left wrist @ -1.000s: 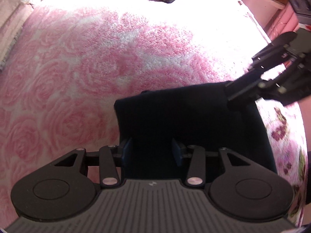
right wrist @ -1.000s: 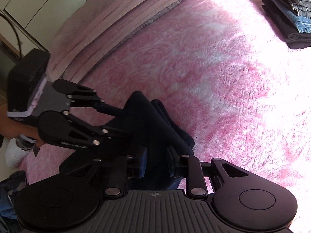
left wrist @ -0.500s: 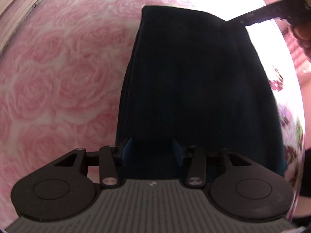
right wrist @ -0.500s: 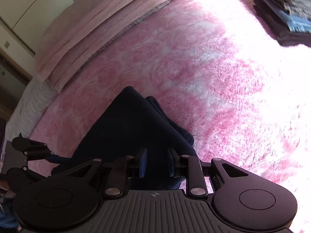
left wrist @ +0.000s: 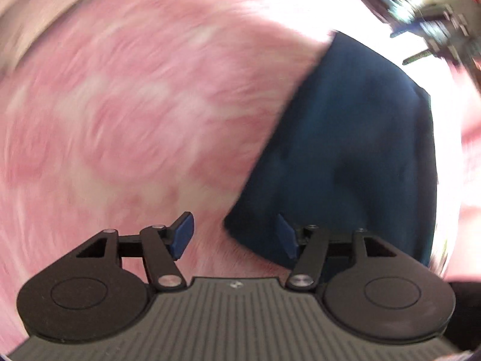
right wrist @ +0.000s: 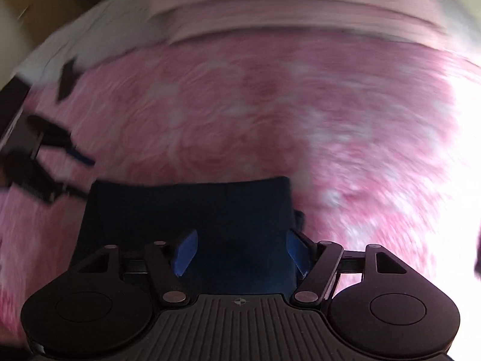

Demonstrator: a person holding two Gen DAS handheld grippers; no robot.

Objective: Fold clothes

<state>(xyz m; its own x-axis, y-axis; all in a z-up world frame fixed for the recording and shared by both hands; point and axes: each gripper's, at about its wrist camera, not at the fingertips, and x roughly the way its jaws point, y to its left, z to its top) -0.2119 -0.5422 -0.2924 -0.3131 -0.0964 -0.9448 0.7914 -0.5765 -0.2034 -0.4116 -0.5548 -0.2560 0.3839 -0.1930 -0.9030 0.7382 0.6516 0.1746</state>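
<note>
A folded dark blue garment (left wrist: 354,150) lies flat on the pink rose-patterned blanket (left wrist: 126,114). My left gripper (left wrist: 234,234) is open, with the garment's near left corner just by its right finger and nothing held. In the right wrist view the same garment (right wrist: 192,207) lies right in front of my right gripper (right wrist: 242,251), which is open with the cloth's near edge beneath its blue pads (right wrist: 188,251). The left gripper (right wrist: 60,162) shows at the left edge of that view, and the right gripper (left wrist: 433,42) shows blurred at the top right of the left wrist view.
Both views are blurred by motion. A folded pale pink cover (right wrist: 300,9) runs along the far edge of the blanket (right wrist: 270,111). Bright light washes out the blanket's right side (right wrist: 463,150).
Both grippers have opened and let go of the dark blue garment, which now lies folded flat on the blanket. The left gripper has swung left off the cloth.
</note>
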